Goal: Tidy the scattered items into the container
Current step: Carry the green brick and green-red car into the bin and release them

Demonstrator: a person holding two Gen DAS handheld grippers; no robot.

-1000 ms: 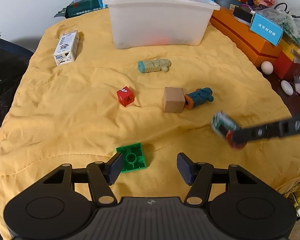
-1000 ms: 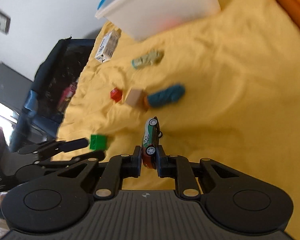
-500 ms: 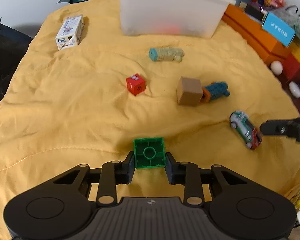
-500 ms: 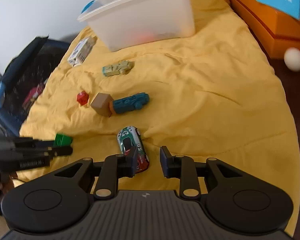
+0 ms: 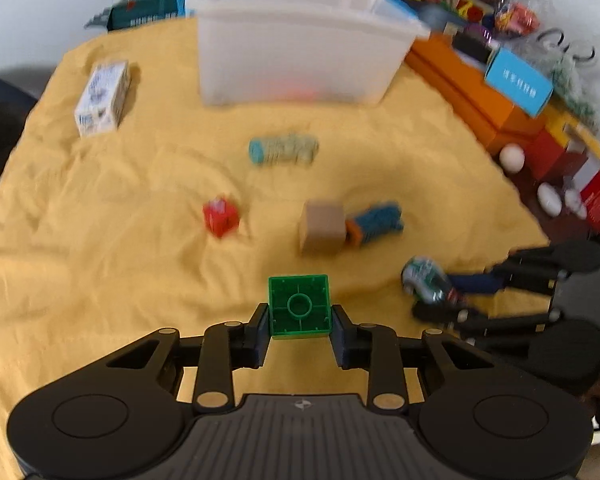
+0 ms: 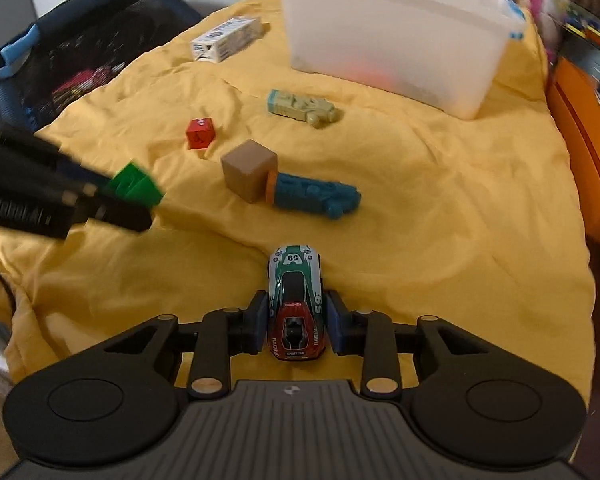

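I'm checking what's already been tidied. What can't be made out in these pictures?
- Contents of the white bin: both views, frosted walls show only a reddish blur.
- Print on the small carton: both views, too small and blurred.
- Left claw in right wrist view: motion-blurred around the green block.

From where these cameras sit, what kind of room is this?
Probably a home room or playroom, not a lab. A rumpled yellow quilted cloth covers the surface, a translucent white plastic bin stands on it, and a jumble of colourful toys and boxes is piled behind it.

light: bright, even | left view: motion-blurred | right view: sharper | edges: fisheye-bent
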